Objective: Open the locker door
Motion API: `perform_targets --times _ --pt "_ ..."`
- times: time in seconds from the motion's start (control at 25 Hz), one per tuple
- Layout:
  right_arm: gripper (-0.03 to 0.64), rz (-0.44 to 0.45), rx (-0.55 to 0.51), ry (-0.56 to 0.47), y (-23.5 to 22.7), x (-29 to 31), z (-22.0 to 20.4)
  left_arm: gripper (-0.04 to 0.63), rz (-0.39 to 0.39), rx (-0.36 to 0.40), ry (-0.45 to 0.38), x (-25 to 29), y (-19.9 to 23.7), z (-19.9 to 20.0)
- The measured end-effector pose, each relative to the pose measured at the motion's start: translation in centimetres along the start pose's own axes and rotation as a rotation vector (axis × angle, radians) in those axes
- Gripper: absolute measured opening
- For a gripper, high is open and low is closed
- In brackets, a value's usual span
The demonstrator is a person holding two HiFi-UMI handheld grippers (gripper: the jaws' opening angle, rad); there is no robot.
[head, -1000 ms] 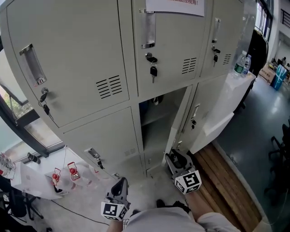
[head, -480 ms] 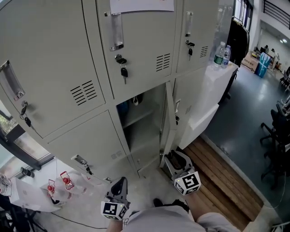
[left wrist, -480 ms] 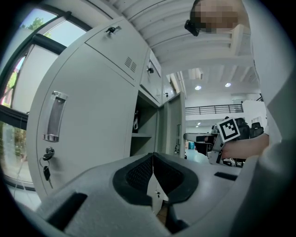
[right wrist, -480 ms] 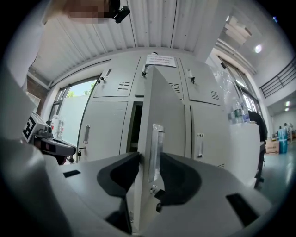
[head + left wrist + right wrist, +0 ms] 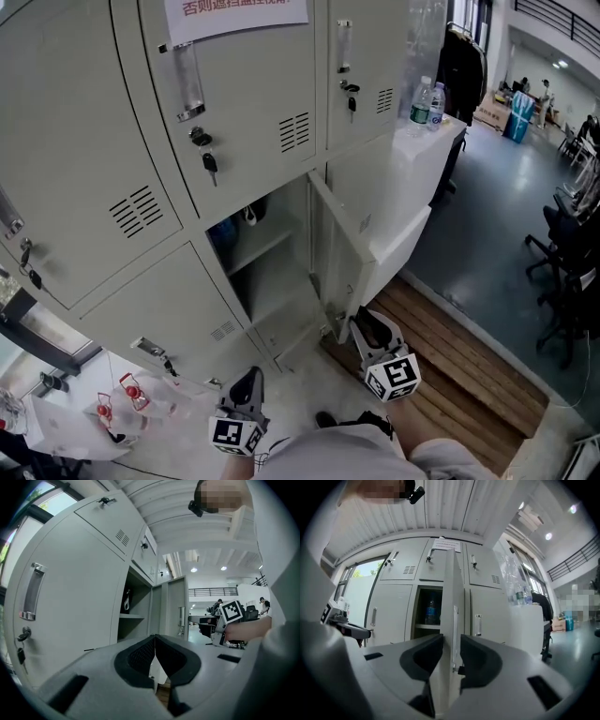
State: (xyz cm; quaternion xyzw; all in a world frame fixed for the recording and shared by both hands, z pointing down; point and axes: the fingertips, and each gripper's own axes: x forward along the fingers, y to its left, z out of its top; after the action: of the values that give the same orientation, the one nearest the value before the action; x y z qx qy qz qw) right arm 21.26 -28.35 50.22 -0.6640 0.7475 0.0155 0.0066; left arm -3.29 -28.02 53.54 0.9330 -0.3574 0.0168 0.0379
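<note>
i see the right gripper (image 5: 451,656) jaws closing on the locker door (image 5: 453,588) edge only in its own view; left gripper (image 5: 154,651) jaws pressed together, empty; head view shows neither grip

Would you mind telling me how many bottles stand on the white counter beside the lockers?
2: the left bottle nearest the lockers, the right bottle just beside it, both on the white counter. Others may be hidden.

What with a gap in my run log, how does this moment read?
locker door: part open; right gripper: jaws closing on door edge; left gripper: shut, empty
</note>
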Motion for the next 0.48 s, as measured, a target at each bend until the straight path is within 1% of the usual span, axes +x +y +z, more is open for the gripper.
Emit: perform_targets --times 0.08,0.16,0.24,0.36,0.48 --pt "0.102 -0.053 0.004 0.007 -1.6 -0.5 -0.1 0.011 -0.018 0.003 0.003 0.6 -0.5 -0.1" --pt "0.072 -0.12 0.011 0.028 -3.4 -0.9 -0.4 0.011 -0.034 0.005 0.007 1.1 -0.9 -0.2" --pt "0.05 -0.176 0.037 0.045 -5.0 -1.4 -0.9 0.011 -0.044 0.004 0.011 1.5 -1.3 -0.3" --pt "0.03 -0.215 0.055 0.05 -6.3 -2.3 -1.2 0.011 -0.048 0.003 0.014 2.0 -1.7 -0.3" --pt "0.019 -0.219 0.051 0.055 -6.7 -2.6 -1.5 0.011 -0.048 0.004 0.016 2.4 -1.9 -0.3"
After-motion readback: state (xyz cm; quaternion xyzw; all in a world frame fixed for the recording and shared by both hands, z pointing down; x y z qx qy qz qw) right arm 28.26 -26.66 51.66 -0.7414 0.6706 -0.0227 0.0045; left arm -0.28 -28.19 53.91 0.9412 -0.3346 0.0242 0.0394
